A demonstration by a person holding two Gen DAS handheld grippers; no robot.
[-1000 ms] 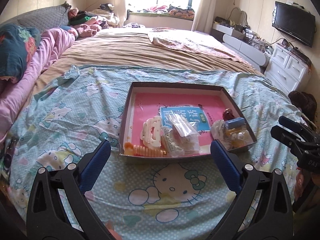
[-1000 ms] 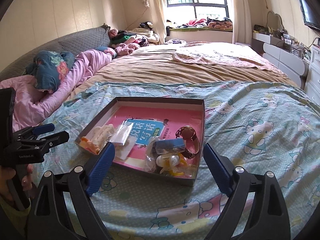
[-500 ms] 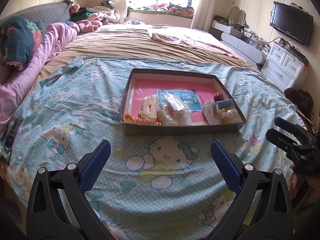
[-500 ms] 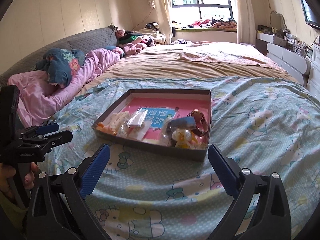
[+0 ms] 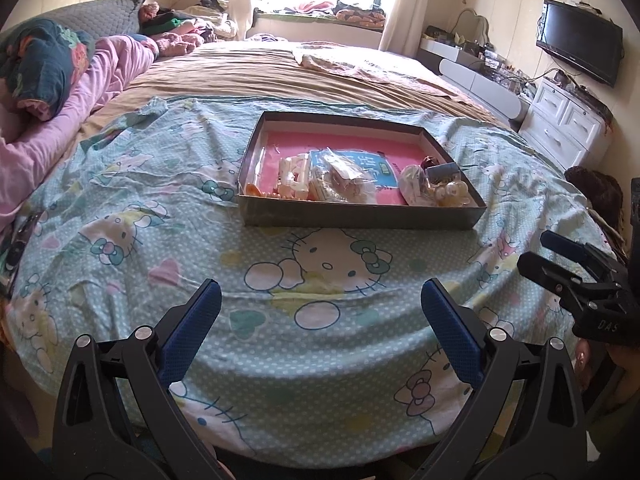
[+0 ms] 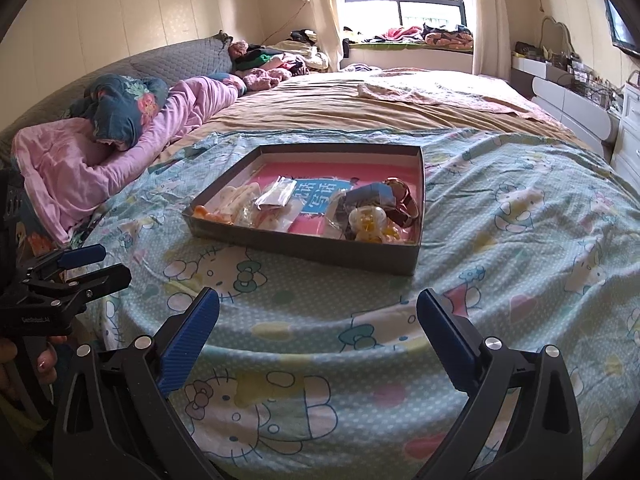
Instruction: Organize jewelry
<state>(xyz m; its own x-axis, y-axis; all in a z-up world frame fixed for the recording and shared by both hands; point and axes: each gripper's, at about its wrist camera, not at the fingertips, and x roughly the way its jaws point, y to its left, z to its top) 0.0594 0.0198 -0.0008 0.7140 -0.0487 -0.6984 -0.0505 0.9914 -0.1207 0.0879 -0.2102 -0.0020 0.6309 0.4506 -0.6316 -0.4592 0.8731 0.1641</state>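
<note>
A shallow grey cardboard tray [image 5: 360, 218] with a pink floor lies on the Hello Kitty bedsheet [image 5: 132, 216] near the foot edge of the bed, its long axis running across the bed. Along its near wall lie an orange hair coil [image 5: 253, 190], a cream hair claw [image 5: 294, 176], clear plastic pouches [image 5: 344, 178] over a blue card [image 5: 378, 166], and pale round trinkets [image 6: 366, 220] beside a brown watch [image 6: 406, 204]. Left tongs [image 5: 320, 320] and right tongs [image 6: 318, 326] hover before the tray, both spread wide and holding nothing.

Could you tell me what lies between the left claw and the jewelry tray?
Only bare cartoon-cat bedsheet lies between the left claw and the tray, in the left wrist view.
</note>
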